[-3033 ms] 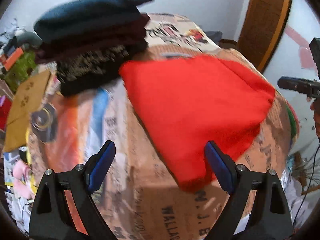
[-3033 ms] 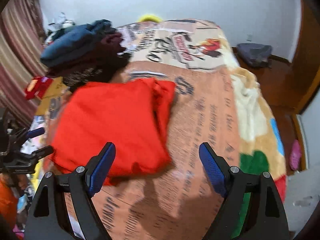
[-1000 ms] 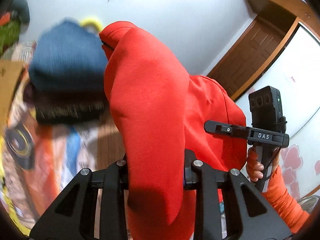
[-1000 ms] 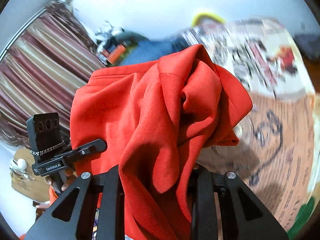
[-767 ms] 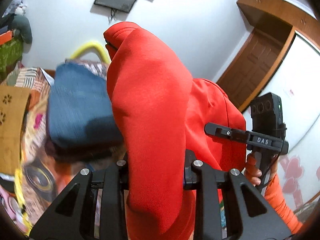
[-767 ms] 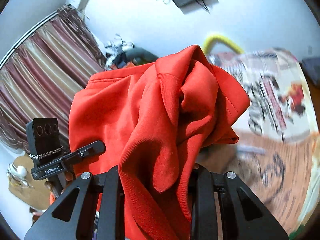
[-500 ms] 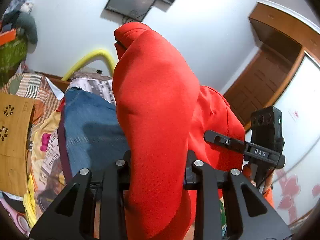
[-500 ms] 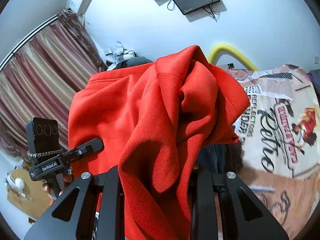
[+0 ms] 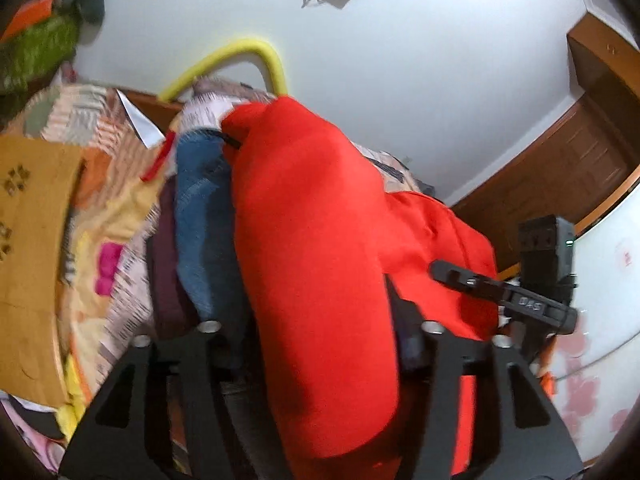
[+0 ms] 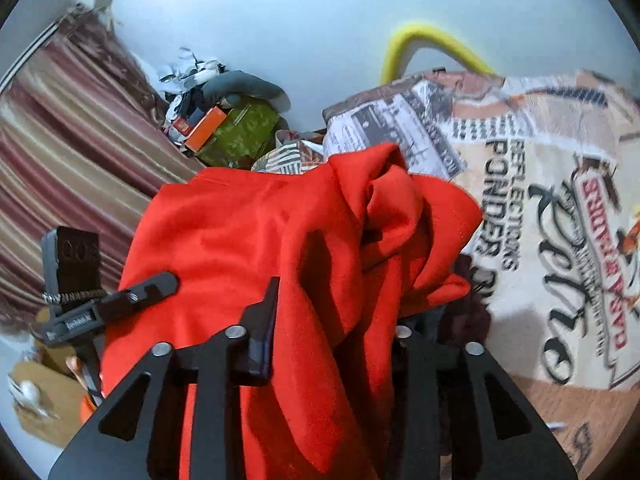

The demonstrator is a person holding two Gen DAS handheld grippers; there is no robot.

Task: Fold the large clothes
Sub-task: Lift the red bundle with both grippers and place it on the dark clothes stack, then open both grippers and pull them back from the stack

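Placing step: folded red garment point(image 9: 320, 264) goes onto the clothes pile point(image 9: 196, 216). Left claw point(image 9: 316, 336) and right claw point(image 10: 332, 344) are opening, cloth between them. Next, likely: back both claws clear.

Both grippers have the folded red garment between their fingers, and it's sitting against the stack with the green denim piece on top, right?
Not quite: the denim piece topping the stack is blue, not green, as the left wrist view shows. The rest holds: the red garment lies between the fingers of the left gripper and the right gripper, whose jaws are opening.

Releasing the red garment point(image 10: 280, 248)
I'm opening my right gripper point(image 10: 332, 344); cloth is draping between its jaws over the bed's point(image 10: 560, 184) printed blanket.
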